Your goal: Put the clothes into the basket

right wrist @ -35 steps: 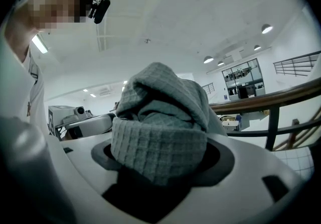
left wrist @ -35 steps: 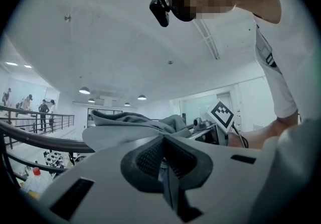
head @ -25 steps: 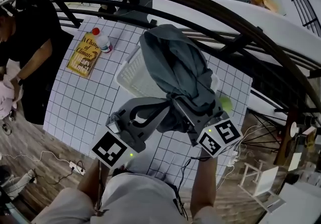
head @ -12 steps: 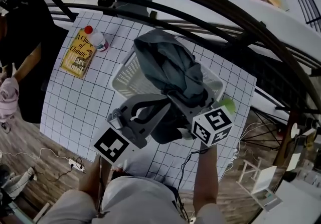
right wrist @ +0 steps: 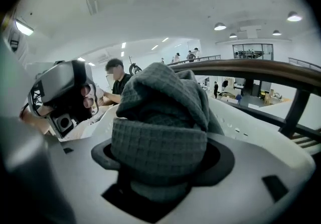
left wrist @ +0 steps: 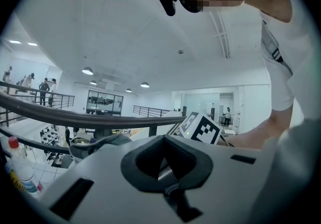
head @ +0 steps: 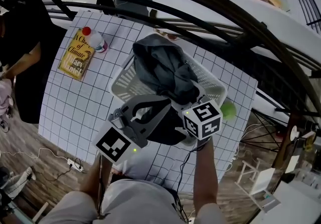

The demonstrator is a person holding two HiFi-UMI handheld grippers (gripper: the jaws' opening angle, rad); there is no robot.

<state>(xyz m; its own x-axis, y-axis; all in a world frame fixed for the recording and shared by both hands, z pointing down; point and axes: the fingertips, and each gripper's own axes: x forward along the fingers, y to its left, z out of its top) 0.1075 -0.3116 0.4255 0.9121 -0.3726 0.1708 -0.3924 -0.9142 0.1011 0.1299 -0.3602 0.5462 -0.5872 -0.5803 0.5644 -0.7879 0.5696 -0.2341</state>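
A grey garment [head: 163, 70] lies heaped in and over the white slatted basket [head: 125, 81] on the gridded table [head: 75, 107]. My right gripper [head: 188, 106] stands at the basket's near rim, shut on a fold of the garment. In the right gripper view the cloth [right wrist: 160, 117] fills the space between the jaws of the right gripper [right wrist: 160, 168]. A darker part of the cloth hangs down over the near side between both grippers. My left gripper [head: 143, 113] hovers just left of the right one, beside the basket. No cloth shows in the left gripper [left wrist: 165, 165], and its jaws are hidden.
A yellow book [head: 76, 56] and a red-capped bottle [head: 95, 40] lie at the table's far left. A green ball [head: 228, 111] sits by the right edge. A dark railing [head: 225, 9] arcs behind the table. A person [head: 22, 42] stands at the left.
The right gripper has come down and towards me with the garment, which has dropped from high above the basket into it. The left gripper has hardly moved.
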